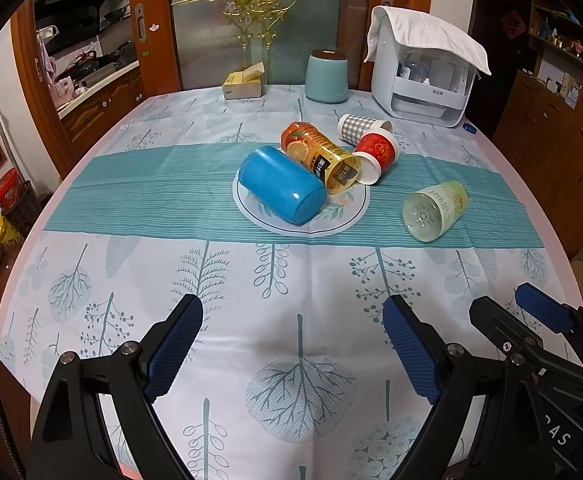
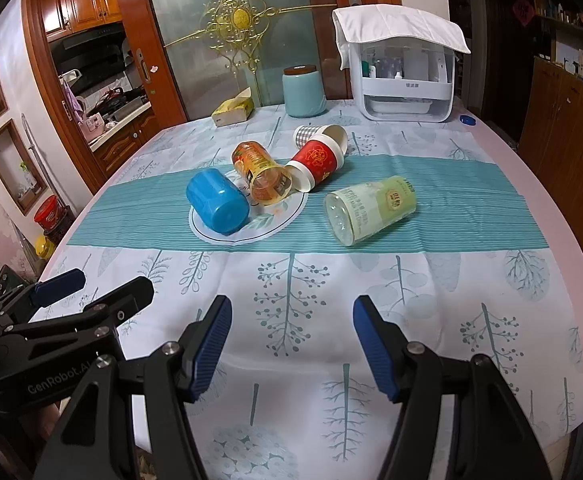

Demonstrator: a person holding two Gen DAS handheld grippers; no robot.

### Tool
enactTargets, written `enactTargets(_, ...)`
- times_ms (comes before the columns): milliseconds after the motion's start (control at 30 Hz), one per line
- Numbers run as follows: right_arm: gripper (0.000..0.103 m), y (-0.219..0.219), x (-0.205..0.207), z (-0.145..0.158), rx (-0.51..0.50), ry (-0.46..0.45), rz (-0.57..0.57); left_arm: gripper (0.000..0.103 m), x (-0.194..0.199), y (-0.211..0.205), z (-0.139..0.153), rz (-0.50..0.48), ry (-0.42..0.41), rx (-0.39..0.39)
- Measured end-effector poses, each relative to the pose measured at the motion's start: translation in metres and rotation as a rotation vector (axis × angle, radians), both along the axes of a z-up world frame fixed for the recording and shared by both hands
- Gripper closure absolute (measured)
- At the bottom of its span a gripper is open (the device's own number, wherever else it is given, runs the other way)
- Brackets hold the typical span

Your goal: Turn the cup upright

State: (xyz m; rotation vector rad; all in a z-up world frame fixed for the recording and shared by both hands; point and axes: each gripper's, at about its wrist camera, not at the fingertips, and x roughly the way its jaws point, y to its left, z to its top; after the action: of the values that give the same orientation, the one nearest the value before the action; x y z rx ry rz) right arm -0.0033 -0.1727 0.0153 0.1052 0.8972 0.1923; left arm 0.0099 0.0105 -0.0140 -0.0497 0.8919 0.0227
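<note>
In the left wrist view, the left gripper (image 1: 293, 322) is wide open and holds nothing, low in the frame, and the blue cup (image 1: 281, 184) lies on its side in the middle, its flat bottom pointing down-right toward the jaws. In the right wrist view, the right gripper (image 2: 289, 328) is open and empty too. There the blue cup (image 2: 217, 202) lies up and to the left of the jaws, while the clear green cup (image 2: 369, 210) lies tipped over almost straight ahead, so I think the right hand is nearer to that one.
</note>
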Motion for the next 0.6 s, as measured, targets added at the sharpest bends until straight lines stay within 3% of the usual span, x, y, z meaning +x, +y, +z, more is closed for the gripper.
enactTargets(600, 0.039, 0.002, 0.003, -0.003, 0.005, 0.006, -0.001, 0.013, 0.01, 0.002, -0.003, 0.008, 0.032, -0.018)
